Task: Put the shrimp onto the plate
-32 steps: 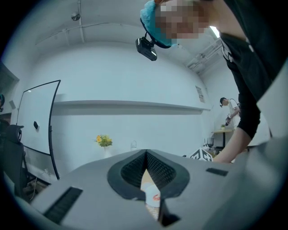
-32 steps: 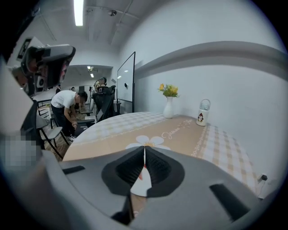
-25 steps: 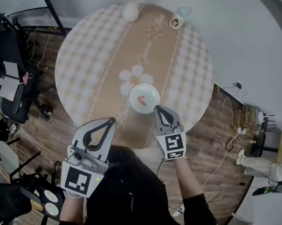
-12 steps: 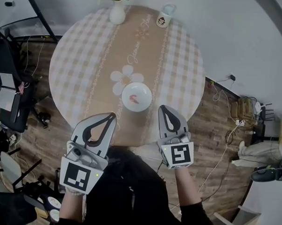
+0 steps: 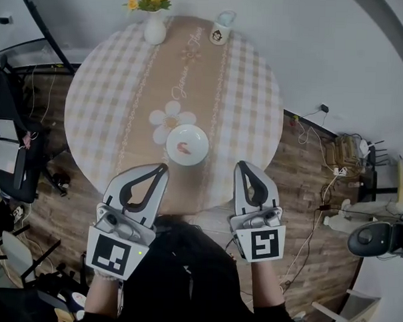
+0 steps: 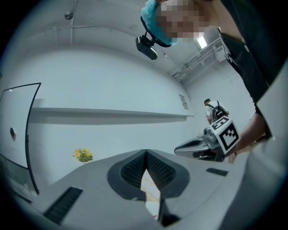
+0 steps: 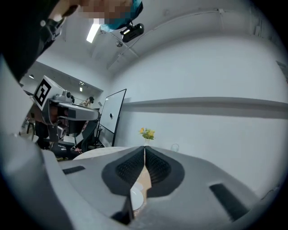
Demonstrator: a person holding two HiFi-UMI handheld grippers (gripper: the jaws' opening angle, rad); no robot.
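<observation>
Now the small orange shrimp [image 5: 183,147] lies on the round white plate [image 5: 196,152], near the front edge of the round checked-cloth table [image 5: 104,99]. Left tongs [image 5: 163,167] and right tongs [image 5: 243,165] are pressed together, empty. Cables cross the wooden floor [image 5: 300,195].

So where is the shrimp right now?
In the head view the shrimp lies on the white plate, near the near edge of the table, beside the daisy print and ahead of the left gripper and right gripper.
</observation>
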